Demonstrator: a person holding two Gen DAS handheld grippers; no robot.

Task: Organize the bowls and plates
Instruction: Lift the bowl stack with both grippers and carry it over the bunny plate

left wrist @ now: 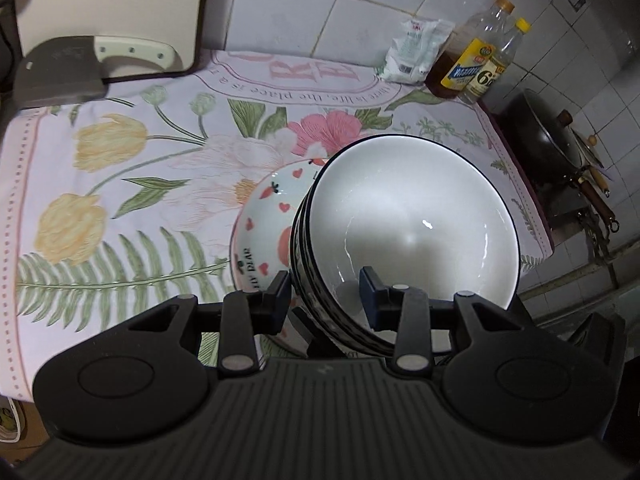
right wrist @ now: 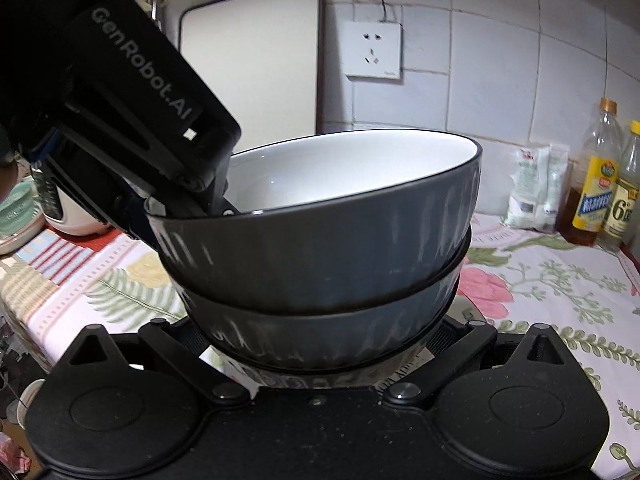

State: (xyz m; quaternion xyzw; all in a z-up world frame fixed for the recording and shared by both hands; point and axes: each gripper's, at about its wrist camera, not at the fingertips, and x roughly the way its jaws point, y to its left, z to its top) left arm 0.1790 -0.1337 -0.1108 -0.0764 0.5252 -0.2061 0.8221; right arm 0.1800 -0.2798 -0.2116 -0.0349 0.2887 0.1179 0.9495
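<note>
A stack of dark grey bowls [left wrist: 412, 216] with white insides hangs tilted above the flowered tablecloth [left wrist: 120, 152]. My left gripper [left wrist: 323, 290] is shut on the stack's near rim, one finger inside the top bowl and one outside. In the right wrist view the same stack [right wrist: 320, 240] fills the middle. My right gripper [right wrist: 320, 336] is spread wide, its pads against both sides of the lower bowl. The left gripper [right wrist: 218, 204] clamps the top rim from the upper left. A white bowl with red hearts and strawberries [left wrist: 272, 204] sits on the cloth just behind the stack.
A cleaver [left wrist: 60, 76] and a cutting board [left wrist: 112, 0] stand at the back left. A white bag [left wrist: 416, 48] and oil bottles [left wrist: 476, 64] stand by the tiled wall. A black wok [left wrist: 540, 132] is beyond the cloth's right edge. A rice cooker [right wrist: 68, 208] stands left.
</note>
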